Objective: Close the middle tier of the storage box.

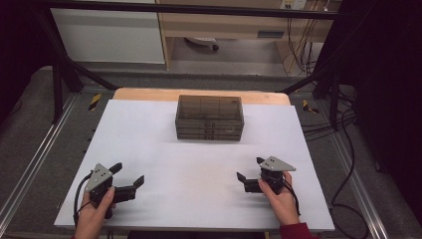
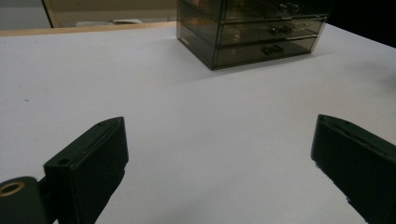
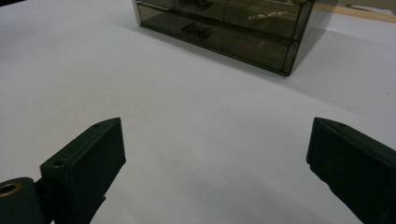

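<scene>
A smoky dark, see-through plastic drawer box (image 1: 209, 117) sits at the far middle of the flat white worktop (image 1: 199, 169), approx. centred between the 2 hands. Its front shows 3 drawer levels w/ small dark pulls, all pushed in flush as far as can be seen. In the left tool view the box (image 2: 247, 32) stands top right, well apart from the jaws; in the right tool view it (image 3: 224, 28) stands top centre, also well apart.

Left tool (image 1: 130, 174): black, grey 3-cornered plate on top, held by the person's left hand (image 1: 94, 214) at the near left of the worktop. Jaws spread wide, nothing between them but bare white surface. Points in toward the middle and slightly away from the person.

Right tool (image 1: 249, 168): same build, held by the right hand (image 1: 281, 199) at the near right, red sleeve cuff (image 1: 296, 231) at the bottom edge. Jaws also wide apart, gripping nothing. Points left toward the middle.

Both tools sit low at the worktop; can't tell if they touch it. Pale wood edge (image 1: 149, 93) shows beyond the white sheet.
</scene>
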### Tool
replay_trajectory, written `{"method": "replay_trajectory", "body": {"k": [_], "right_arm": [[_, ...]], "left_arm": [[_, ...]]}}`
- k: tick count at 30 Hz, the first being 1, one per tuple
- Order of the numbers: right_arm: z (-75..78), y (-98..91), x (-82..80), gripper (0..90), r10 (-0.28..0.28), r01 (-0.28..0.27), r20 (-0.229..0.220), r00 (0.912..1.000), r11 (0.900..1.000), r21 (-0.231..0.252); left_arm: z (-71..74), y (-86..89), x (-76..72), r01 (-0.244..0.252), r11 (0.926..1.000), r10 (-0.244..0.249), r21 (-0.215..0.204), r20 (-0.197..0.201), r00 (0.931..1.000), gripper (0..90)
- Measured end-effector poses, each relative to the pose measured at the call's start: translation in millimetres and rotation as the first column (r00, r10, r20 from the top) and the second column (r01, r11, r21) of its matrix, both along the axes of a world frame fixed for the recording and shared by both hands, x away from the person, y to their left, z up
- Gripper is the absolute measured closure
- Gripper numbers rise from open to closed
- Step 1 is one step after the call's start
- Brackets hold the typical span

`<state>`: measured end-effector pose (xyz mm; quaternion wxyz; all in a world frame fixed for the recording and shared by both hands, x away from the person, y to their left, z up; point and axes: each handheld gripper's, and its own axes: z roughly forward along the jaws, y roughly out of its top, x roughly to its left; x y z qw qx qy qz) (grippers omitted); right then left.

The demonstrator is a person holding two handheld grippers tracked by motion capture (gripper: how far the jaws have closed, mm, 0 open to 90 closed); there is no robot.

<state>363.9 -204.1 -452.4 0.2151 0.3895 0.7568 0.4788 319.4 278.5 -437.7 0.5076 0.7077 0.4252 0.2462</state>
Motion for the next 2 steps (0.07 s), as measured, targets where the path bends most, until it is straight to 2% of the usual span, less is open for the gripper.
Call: {"method": "replay_trajectory", "body": {"k": [2], "right_arm": [[0.2,2.3,-1.0,4.9,0.009,-0.009,0.0,1.0,0.9999,-0.013]], "left_arm": [[-0.7,-0.6,0.8,-0.001,1.0,0.001,0.006,0.0,1.0,4.4]]}}
